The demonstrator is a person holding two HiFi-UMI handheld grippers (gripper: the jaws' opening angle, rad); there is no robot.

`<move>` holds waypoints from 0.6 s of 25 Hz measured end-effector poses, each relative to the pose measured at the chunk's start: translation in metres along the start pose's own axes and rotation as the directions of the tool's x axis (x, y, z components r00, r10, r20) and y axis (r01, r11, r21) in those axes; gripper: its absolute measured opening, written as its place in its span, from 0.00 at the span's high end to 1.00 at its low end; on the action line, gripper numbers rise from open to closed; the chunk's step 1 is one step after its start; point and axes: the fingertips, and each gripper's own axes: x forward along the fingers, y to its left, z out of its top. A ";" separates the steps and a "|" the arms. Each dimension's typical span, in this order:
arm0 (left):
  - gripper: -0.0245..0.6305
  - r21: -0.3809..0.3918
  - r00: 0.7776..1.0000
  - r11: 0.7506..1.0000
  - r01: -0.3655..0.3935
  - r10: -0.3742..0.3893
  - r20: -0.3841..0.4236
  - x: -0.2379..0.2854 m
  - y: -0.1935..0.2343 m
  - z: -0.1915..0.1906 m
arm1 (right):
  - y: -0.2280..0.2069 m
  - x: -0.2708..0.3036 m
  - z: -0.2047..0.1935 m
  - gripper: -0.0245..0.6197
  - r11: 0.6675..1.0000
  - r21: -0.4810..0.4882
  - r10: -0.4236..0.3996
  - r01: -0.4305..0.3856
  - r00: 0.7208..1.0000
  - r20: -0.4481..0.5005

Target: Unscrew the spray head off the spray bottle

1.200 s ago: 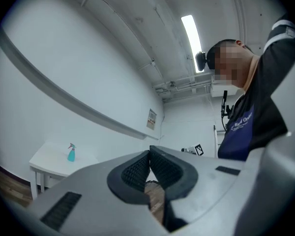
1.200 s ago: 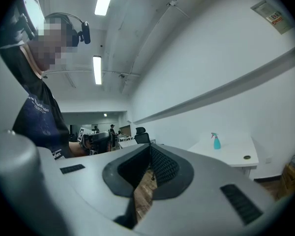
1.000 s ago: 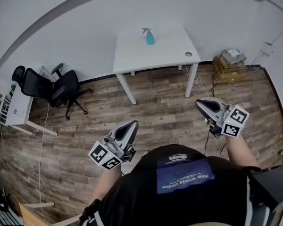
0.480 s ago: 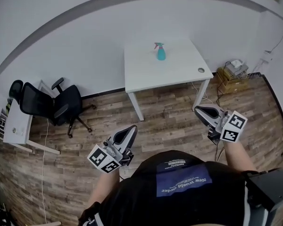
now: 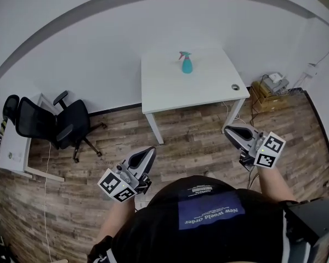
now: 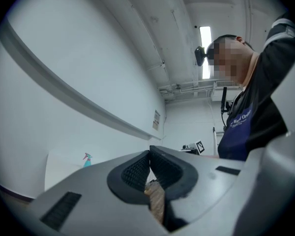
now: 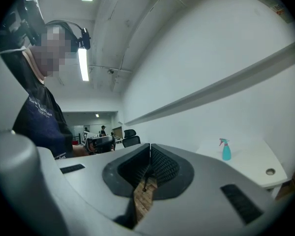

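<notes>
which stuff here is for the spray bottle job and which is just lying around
For the job: spray bottle, its spray head, white table it stands on, left gripper, right gripper.

Just around: office chair, cardboard box, side desk.

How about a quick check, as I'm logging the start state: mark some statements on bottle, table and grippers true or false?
The spray bottle stands upright on the white table. True.
The left gripper holds the bottle. False: its fingers are shut on nothing.
The right gripper is shut. True.
The spray head is off. False: it sits on the bottle.
The office chair is right of the table. False: left, in the head view.
</notes>
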 end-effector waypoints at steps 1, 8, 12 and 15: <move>0.98 0.005 1.000 1.000 -0.005 0.005 0.000 0.010 0.002 -0.001 | -0.010 0.000 0.000 0.97 1.000 0.000 0.010 -0.010 1.000 0.003; 0.98 0.032 0.997 0.997 -0.076 0.075 0.024 0.096 0.024 -0.007 | -0.105 0.000 0.020 0.97 0.994 -0.028 0.102 -0.102 0.995 -0.004; 0.98 0.034 0.994 0.994 -0.100 0.098 0.046 0.156 0.032 -0.010 | -0.162 -0.011 0.040 0.97 0.990 -0.043 0.138 -0.138 0.990 0.002; 0.98 0.029 0.994 0.994 -0.102 0.101 0.040 0.198 0.034 -0.016 | -0.199 -0.021 0.042 0.97 0.988 -0.028 0.155 -0.155 0.988 0.000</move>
